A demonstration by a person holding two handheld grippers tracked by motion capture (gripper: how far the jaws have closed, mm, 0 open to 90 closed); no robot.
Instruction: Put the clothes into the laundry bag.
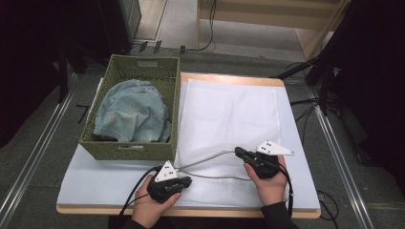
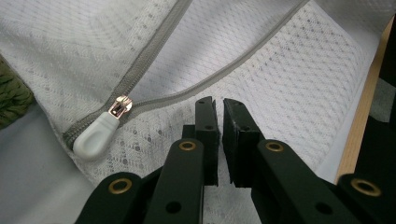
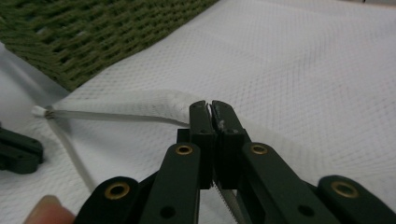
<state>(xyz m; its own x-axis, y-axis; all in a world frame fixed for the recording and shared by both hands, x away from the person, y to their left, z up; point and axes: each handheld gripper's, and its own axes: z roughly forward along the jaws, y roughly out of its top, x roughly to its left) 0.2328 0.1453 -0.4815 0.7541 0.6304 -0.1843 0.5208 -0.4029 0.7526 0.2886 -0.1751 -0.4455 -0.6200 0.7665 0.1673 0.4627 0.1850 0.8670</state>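
A white mesh bag (image 1: 229,109) lies flat on the table, its grey zipper open along the near edge. My right gripper (image 1: 237,151) is shut on the upper zipper edge (image 3: 140,108) and holds it lifted off the lower layer; white mesh shows between the pads (image 3: 209,106). My left gripper (image 1: 188,180) sits at the bag's near left corner, jaws closed on the mesh (image 2: 219,102) just below the lower zipper tape. The white zipper pull (image 2: 95,137) lies at the closed end of the zipper, left of those jaws.
A green woven basket (image 1: 129,150) stands left of the bag and holds a crumpled denim garment (image 1: 131,112). The white table top (image 1: 105,181) has bare room in front of the basket. The table's wooden front edge (image 1: 191,211) is close behind both hands.
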